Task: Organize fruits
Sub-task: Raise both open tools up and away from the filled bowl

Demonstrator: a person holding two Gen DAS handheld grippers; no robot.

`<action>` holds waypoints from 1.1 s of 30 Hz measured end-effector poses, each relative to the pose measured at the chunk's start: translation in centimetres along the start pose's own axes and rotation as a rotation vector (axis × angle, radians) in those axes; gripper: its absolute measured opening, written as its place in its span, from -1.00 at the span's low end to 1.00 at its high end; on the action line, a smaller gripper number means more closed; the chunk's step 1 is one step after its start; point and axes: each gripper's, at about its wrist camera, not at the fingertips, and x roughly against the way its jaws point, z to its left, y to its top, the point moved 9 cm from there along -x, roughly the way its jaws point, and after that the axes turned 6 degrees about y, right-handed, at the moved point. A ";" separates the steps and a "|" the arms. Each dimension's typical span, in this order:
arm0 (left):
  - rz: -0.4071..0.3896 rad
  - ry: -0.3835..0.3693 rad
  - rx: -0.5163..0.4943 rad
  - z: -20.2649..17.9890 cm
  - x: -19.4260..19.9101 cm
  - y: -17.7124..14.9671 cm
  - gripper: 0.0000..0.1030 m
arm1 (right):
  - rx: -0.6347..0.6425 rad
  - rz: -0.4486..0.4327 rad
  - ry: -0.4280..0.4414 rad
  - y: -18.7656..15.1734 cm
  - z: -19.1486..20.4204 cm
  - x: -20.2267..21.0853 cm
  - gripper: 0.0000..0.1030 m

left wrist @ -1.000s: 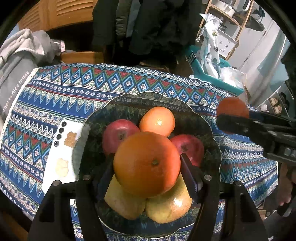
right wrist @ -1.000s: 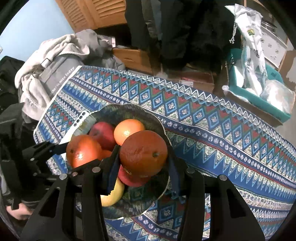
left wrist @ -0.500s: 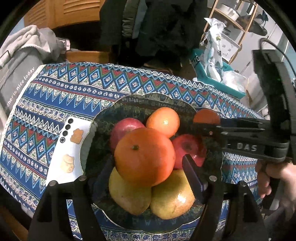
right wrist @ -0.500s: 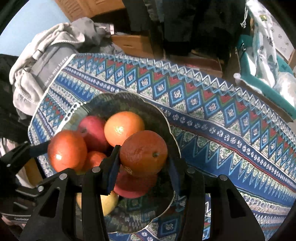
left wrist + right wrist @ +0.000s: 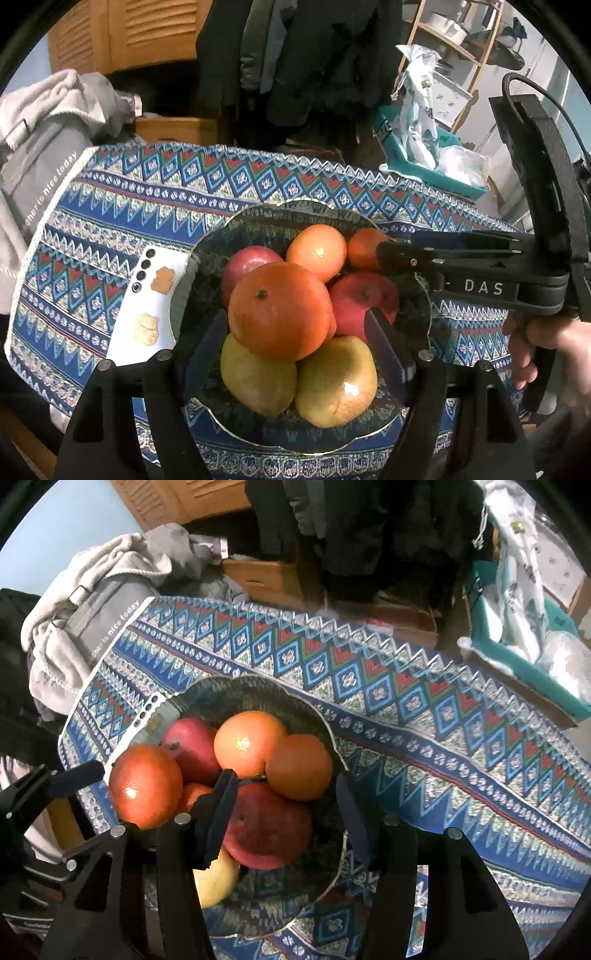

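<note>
While the right claw (image 5: 286, 805) stands wide over its orange (image 5: 298, 766) resting in the bowl (image 5: 334, 738), the left claw (image 5: 291, 332), spread loosely about its big orange (image 5: 279, 310) atop the pears (image 5: 295, 380), should lift straight up without nudging the pile.

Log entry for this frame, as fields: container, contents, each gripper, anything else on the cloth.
container: dark scalloped bowl on patterned tablecloth
contents: oranges, red apples, yellow pears
left gripper: open; large orange sits atop the pears, with a gap to one finger
right gripper: open; small orange lies in the bowl past its fingertips
beside bowl: white phone at the bowl's left edge
</note>
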 end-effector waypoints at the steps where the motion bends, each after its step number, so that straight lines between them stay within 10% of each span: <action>1: -0.005 -0.002 0.001 0.0 0.3 0.1 0.53 | 0.001 -0.009 -0.006 0.1 0.0 0.4 0.12; 33: -0.241 0.080 -0.066 -3.6 13.8 3.0 0.76 | 0.058 -0.339 -0.147 -0.5 2.1 20.3 0.55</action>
